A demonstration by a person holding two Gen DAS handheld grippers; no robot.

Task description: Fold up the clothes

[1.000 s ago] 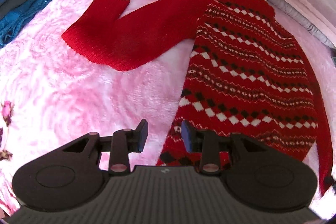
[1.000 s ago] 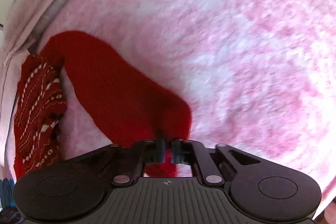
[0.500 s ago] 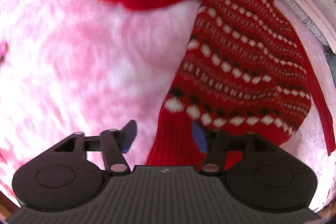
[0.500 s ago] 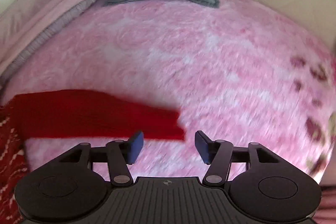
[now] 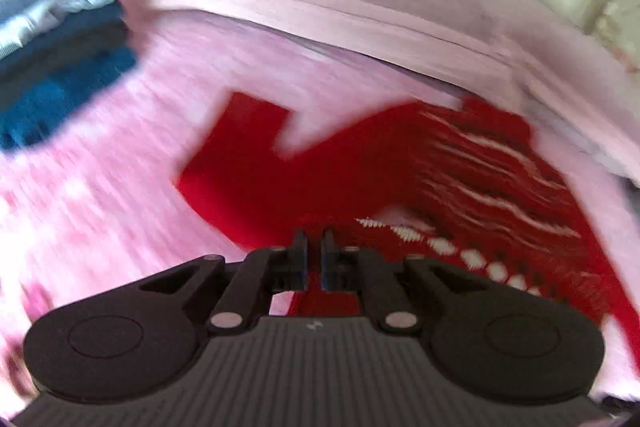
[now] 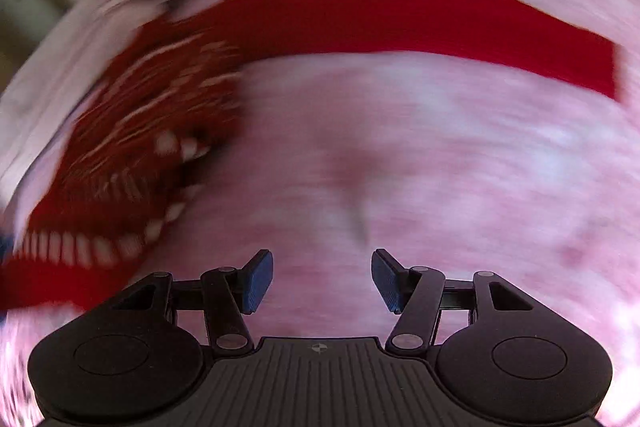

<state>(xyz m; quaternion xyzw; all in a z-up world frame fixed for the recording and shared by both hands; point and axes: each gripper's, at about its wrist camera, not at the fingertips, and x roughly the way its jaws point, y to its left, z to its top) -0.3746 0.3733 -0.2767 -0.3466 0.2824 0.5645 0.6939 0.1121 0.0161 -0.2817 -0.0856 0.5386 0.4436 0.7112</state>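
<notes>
Left wrist view: my left gripper (image 5: 314, 251) is clamped on the red sweater (image 5: 460, 179) hem, lifting it off the pink blanket (image 5: 100, 211). Right gripper (image 6: 322, 277) gapes wide, empty. Risk: w/ one corner held, fabric could bunch & fold crooked.

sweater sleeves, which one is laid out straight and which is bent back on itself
The sleeve in the right wrist view lies straight across the blanket; the sleeve in the left wrist view is bent back on itself.
</notes>
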